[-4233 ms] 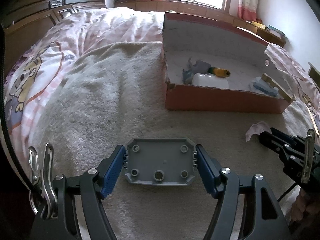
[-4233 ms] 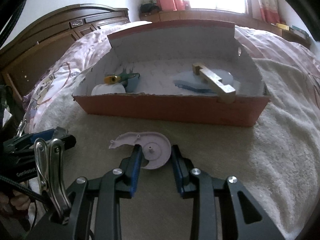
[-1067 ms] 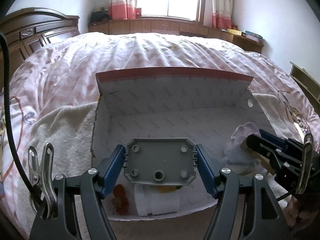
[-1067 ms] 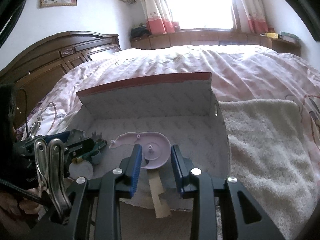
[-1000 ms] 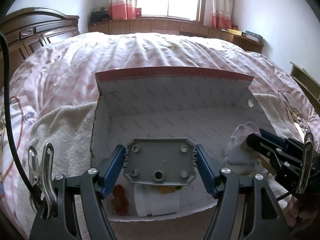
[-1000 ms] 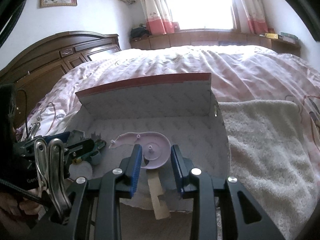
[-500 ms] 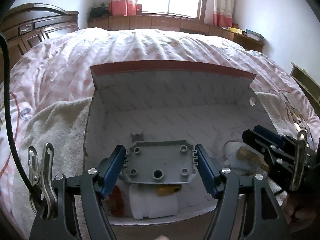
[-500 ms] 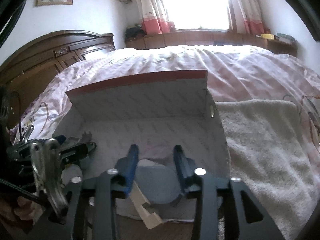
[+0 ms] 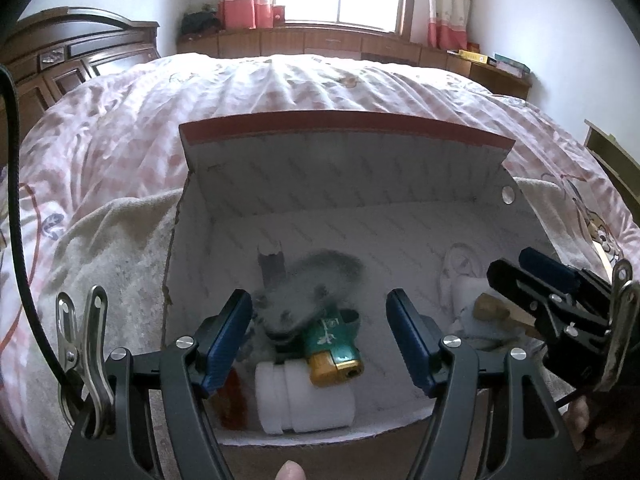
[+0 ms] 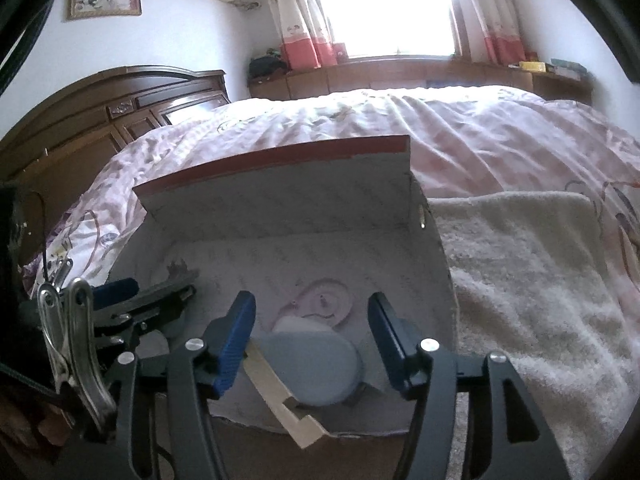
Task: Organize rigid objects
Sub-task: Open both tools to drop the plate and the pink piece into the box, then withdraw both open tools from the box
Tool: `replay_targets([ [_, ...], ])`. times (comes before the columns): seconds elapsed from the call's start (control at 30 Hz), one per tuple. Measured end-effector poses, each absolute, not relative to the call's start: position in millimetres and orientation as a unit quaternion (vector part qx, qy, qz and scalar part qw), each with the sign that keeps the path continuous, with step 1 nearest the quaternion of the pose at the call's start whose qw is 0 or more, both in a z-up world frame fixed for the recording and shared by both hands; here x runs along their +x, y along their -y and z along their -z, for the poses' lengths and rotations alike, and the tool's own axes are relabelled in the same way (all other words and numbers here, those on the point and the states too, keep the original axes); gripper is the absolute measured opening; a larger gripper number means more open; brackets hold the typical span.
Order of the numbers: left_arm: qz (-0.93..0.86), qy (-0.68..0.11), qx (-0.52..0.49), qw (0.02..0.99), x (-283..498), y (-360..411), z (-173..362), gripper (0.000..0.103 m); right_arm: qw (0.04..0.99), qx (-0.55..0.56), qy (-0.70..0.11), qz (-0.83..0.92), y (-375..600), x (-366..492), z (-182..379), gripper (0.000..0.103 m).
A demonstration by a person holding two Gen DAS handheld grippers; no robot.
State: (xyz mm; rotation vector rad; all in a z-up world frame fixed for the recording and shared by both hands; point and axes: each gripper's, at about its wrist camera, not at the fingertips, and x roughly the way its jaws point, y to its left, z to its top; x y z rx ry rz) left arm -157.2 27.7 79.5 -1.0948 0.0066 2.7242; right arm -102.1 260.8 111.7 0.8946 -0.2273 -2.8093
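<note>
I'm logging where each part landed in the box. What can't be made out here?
- Left wrist: grey plate motion-blurred; pose unclear.
- Left wrist: red item hidden behind the left finger.
- Right wrist: pink cover faint, partly behind the round grey part.

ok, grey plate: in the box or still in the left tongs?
In the box. The grey plate shows blurred on the pile over the green part, and the left tongs stand open with nothing between them.

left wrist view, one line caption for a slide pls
Open left gripper above the red cardboard box, grey plastic plate blurred among the parts inside.
</note>
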Motion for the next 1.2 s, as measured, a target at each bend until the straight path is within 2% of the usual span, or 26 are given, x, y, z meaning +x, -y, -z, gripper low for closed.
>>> replay_targets([
  [1.2,-0.934,0.000,-0.347,0.092,-110.0,-20.4,-109.0,0.071,0.102,0.281,0.084,0.951,-254.5,-55.3,-141.5,0.062],
])
